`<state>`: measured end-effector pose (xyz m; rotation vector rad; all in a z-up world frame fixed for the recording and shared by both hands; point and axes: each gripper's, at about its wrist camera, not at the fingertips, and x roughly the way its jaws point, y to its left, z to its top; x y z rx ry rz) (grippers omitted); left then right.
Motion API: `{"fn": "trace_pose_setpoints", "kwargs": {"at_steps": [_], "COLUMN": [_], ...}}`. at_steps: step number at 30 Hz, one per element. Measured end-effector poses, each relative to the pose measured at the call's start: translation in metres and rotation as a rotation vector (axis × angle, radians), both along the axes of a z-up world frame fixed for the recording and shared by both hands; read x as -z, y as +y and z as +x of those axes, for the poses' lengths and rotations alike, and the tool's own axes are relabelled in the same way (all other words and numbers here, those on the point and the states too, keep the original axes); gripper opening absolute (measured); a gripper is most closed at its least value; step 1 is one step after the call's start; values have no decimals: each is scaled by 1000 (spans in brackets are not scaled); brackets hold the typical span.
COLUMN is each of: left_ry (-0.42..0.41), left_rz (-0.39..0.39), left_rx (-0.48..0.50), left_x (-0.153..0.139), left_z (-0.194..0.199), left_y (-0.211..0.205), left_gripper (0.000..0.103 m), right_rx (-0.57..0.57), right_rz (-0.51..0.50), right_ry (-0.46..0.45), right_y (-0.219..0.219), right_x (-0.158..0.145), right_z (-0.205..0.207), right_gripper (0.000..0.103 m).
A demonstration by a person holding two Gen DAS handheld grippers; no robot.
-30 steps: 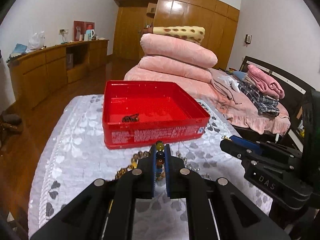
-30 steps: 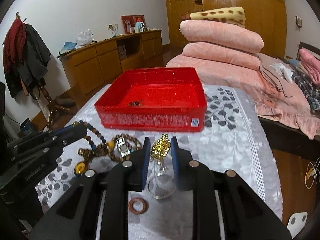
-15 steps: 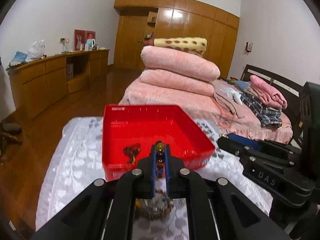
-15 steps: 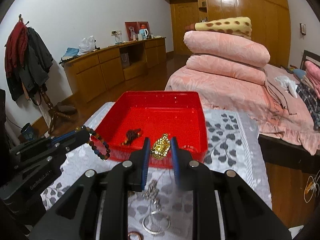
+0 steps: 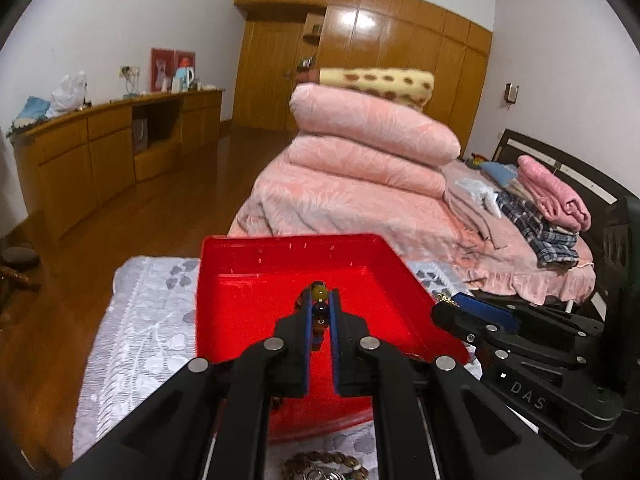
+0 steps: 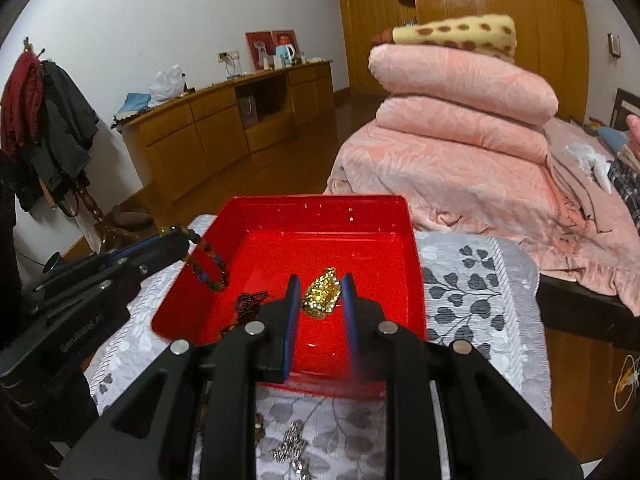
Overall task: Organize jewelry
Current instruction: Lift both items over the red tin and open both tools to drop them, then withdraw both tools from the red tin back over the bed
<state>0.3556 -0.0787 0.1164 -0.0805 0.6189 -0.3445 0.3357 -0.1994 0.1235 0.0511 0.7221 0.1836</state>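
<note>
**Over the red tray, both grippers carry jewelry**

Above the red tray on the desk, two grippers hang side by side. The left gripper has its fingers pinched tight on a bead bracelet, whose yellow and dark beads show between the blue pads; from the right wrist view the loop dangles over the tray's left wall. The right gripper has its fingers drawn in narrowly around a gold pendant, held above the tray floor, toward the near middle. Inside the tray, at the near left, lies a dark beaded chain. On the near side of the tray, on the desk's grey leaf-patterned cloth, lie a silver chain and another brown bead bracelet. Beyond the far edge of the desk stands a bed piled with folded pink quilts.
</note>
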Motion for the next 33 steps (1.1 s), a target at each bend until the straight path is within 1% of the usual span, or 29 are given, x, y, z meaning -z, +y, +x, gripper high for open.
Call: {"fn": "trace_pose_setpoints", "kwargs": {"at_steps": [4,6,7,8,9,10,12,13,15,16,17,18,19,20,21,22,24,27,30,31,32,33], "left_ry": [46,74,89,99,105,114,110,101,69,59,43,32,18,7,0,-15,-33,-53,-74,-81,-88,-88], "left_rz": [6,5,5,-1,-8,-19,-33,-37,-44,-42,-38,-38,-40,-38,-36,-31,-14,24,81,94,104,109], "left_rx": [-4,0,-4,-7,-5,-9,-16,-22,-31,-36,-46,-52,-56,-61,-65,-68,-72,-76,-97,-107,-115,-116], "left_x": [18,25,29,32,33,34,30,27,17,14,10,7,4,2,0,-2,-3,1,10,12,15,18], "left_z": [15,22,25,27,28,28,26,23,13,8,1,-5,-13,-21,-28,-38,-53,-78,-105,-111,-118,-123], "left_y": [-1,-1,-1,1,5,8,14,17,23,25,28,30,34,37,38,40,43,45,48,48,48,48], "left_gripper": [8,8,8,12,17,19,27,29,41,45,53,59,63,71,75,77,85,95,97,97,97,97], "right_rx": [-5,-8,-3,1,3,6,13,16,22,26,28,30,31,31,32,35,35,39,37,43,47,53], "right_rz": [4,5,2,2,2,3,11,13,16,17,15,12,5,-1,-5,-10,-16,-22,-28,-35,-39,-40], "right_ry": [42,60,67,69,69,69,63,59,45,32,19,11,-5,-18,-30,-43,-65,-75,-78,-77,-73,-61], "right_y": [3,4,5,4,4,3,1,-1,-4,-6,-7,-7,-7,-7,-7,-7,-6,-7,-7,-6,-6,-6], "right_x": [17,23,26,27,28,29,27,25,21,17,13,12,8,6,4,2,1,6,13,17,21,26], "right_z": [16,21,25,26,26,26,22,21,14,9,3,-1,-9,-17,-24,-35,-52,-83,-106,-116,-123,-131], "right_gripper": [20,23,31,33,33,33,33,33,34,37,41,42,45,50,54,59,61,70,79,85,89,89]}}
